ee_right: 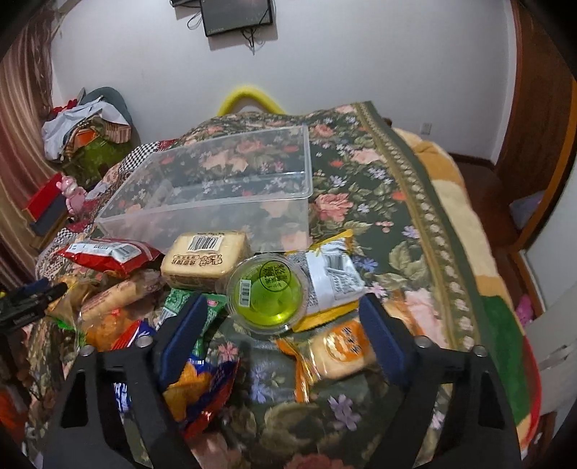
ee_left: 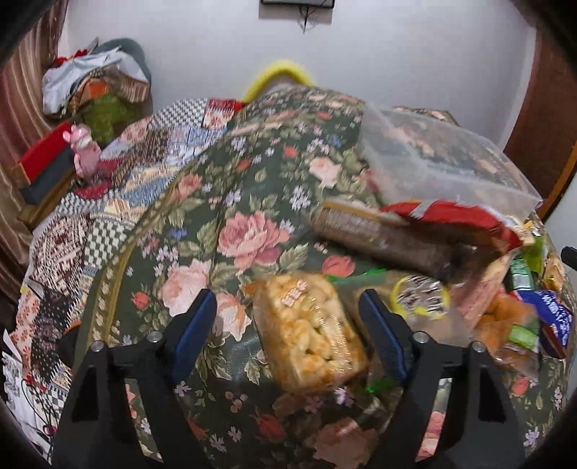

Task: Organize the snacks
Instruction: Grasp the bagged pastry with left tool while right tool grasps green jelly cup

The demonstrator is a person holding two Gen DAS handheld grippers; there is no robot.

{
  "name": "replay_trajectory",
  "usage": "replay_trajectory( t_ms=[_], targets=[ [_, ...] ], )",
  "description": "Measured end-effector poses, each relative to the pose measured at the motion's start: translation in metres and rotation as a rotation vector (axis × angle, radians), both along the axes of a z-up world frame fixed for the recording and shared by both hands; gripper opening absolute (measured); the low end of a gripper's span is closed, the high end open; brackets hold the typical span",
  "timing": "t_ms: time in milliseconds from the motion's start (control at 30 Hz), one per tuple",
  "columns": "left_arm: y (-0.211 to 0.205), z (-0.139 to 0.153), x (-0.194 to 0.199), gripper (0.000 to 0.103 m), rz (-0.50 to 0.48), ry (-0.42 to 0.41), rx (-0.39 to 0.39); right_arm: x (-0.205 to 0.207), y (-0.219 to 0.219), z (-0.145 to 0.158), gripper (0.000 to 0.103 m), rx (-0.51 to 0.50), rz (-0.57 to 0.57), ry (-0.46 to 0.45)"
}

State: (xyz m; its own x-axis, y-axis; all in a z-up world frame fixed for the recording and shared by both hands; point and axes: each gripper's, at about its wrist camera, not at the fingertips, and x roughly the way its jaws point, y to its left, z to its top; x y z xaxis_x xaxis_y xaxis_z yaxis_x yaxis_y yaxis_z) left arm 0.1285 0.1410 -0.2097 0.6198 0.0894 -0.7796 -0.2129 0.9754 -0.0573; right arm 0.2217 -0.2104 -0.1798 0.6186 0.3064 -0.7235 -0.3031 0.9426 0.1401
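Left gripper [ee_left: 288, 317]: jaws apart, straddling a clear-wrapped golden puffed snack block [ee_left: 310, 332] without pressing it; red characters on its small label, too blurred to read. Right gripper [ee_right: 285, 323]: jaws apart, nothing clamped, poised over a green jelly cup [ee_right: 267, 294] with a round black-printed lid label and a small barcode, text illegible.

All places given from the clear plastic bin [ee_right: 223, 187], standing empty on the floral bedspread [ee_right: 360, 216]. Just in front of the bin: tan cracker pack [ee_right: 205, 261] with barcode and dark characters printed upside down, unreadable. Beside that pack, toward the bin's left corner: red bag [ee_right: 108, 254] with a white barcoded label. In front of the bin's right corner: white-and-yellow packet [ee_right: 331, 277] with nutrition panel, touching the jelly cup. Nearer still: orange-labelled pack [ee_right: 342, 348] and an orange-and-blue chip bag [ee_right: 202, 386].

Seen only from the right wrist: wall-mounted dark screen [ee_right: 236, 16], the bin whole, the other gripper's tip at the left edge. Seen only from the left wrist: a brown sleeve of biscuits [ee_left: 382, 234] below the bin, patchwork quilt [ee_left: 108, 202] well left of it.
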Motion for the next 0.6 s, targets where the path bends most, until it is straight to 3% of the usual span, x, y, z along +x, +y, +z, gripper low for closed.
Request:
replay_trajectory(
  t_ms=[267, 600],
  targets=[
    [0.005, -0.011, 0.0, 0.075, 0.005, -0.009, -0.043, 0.015, 0.017, -0.016, 0.067, 0.009, 0.045, 0.055],
    [0.011, -0.015, 0.004, 0.075, 0.02, -0.002, -0.036, 0.023, 0.017, -0.018, 0.068, -0.021, 0.048, 0.056]
  ],
)
